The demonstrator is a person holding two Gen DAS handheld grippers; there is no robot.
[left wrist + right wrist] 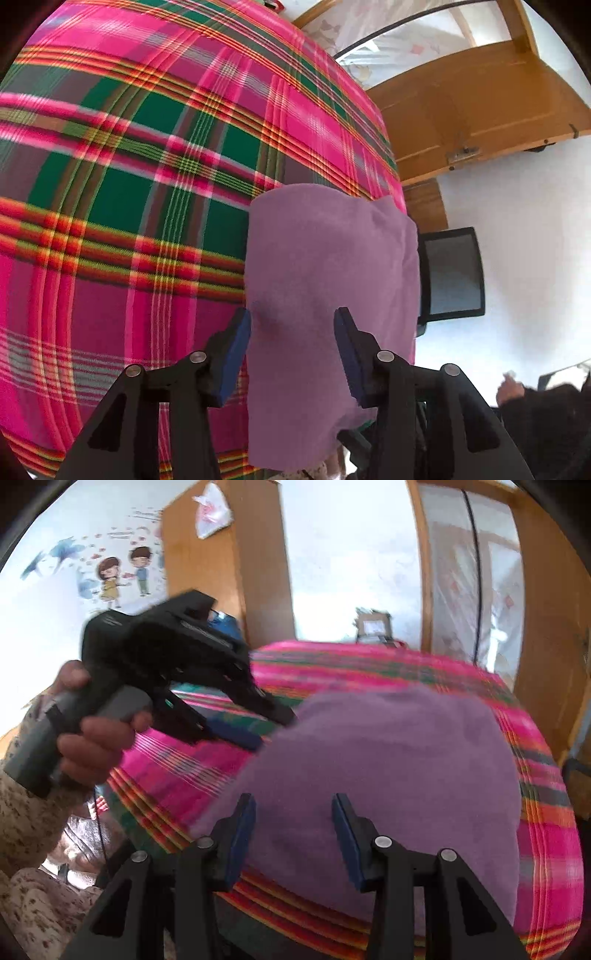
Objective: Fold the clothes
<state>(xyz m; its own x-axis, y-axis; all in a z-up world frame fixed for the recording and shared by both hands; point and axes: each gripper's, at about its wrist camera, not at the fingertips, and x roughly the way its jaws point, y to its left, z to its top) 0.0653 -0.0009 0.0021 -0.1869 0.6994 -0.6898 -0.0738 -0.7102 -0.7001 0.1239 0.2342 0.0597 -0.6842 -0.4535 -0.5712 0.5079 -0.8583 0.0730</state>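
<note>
A purple cloth lies folded on a bed with a pink, green and orange plaid cover, near the bed's right edge; its near end droops over the side. My left gripper is open, its blue pads either side of the cloth's near part, the left pad at the cloth's edge. In the right wrist view the purple cloth fills the middle. My right gripper hangs open over its near edge, gripping nothing. There the left gripper, held in a hand, reaches the cloth's left edge.
A wooden door and a black chair back stand beyond the bed's right side. A wooden wardrobe with a hanging plastic bag stands behind. A small box sits at the bed's far edge. A floral sleeve is at left.
</note>
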